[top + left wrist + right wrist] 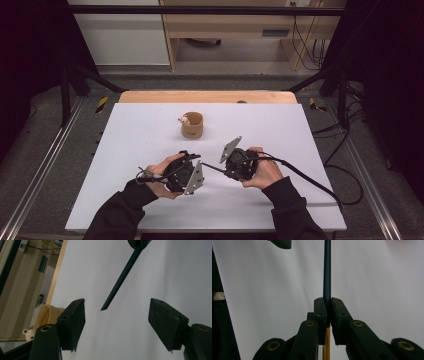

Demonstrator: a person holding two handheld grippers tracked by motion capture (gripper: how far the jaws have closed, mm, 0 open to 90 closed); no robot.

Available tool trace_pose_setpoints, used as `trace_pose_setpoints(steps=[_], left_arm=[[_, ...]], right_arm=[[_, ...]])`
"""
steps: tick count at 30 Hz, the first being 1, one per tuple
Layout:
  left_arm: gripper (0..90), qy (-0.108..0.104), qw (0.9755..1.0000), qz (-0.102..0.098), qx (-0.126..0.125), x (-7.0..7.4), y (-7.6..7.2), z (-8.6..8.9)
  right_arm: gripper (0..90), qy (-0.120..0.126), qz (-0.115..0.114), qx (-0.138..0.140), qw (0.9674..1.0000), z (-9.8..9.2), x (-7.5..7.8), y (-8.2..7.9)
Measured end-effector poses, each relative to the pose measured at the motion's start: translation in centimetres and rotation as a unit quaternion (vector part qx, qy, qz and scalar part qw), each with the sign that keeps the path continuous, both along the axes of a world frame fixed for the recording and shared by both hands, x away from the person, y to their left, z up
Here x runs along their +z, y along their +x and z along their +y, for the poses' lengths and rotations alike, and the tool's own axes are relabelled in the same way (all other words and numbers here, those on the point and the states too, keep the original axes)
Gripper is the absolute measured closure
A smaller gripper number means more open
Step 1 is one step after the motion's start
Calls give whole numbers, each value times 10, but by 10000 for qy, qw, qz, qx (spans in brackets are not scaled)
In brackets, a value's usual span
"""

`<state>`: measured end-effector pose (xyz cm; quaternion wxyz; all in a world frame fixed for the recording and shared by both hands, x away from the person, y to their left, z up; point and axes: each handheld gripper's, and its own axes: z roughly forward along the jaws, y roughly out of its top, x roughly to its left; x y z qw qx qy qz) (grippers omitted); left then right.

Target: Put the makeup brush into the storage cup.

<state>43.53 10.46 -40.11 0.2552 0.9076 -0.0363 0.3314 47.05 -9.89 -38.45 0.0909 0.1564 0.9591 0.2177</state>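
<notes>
My right gripper is shut on a thin dark blue rod, whose lower part behind the pads is yellow. The rod points level toward my left gripper. That gripper's jaws stand apart, and the rod's pointed tip hangs between them without touching either pad. A tan cup with a small white bear figure on its rim stands farther back on the white table.
Both grippers hover over the white table's near middle. A wooden edge runs along the far side, with a floor and shelving beyond. Cables trail from the grippers toward the right and near edges.
</notes>
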Motion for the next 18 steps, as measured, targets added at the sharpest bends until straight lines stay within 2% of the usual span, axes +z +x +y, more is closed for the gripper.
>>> trace_pose_setpoints(steps=[3,8,10,14,18], left_arm=[[316,47,9999,-47,-120,-1,-1,-3],[347,57,9991,-113,-394,-1,-2,-7],[359,63,9988,-150,-452,-1,-2,-8],[388,122,9981,-226,-566,-4,-4,-10],[431,215,9971,-300,-665,-7,-5,-13]], right_arm=[[836,-76,98,-18,9999,3,1,-1],[836,-99,139,84,9998,7,3,-1],[836,-79,152,46,9998,8,4,-2],[836,-54,186,141,9997,8,4,-1],[836,-100,325,73,9994,9,5,-1]])
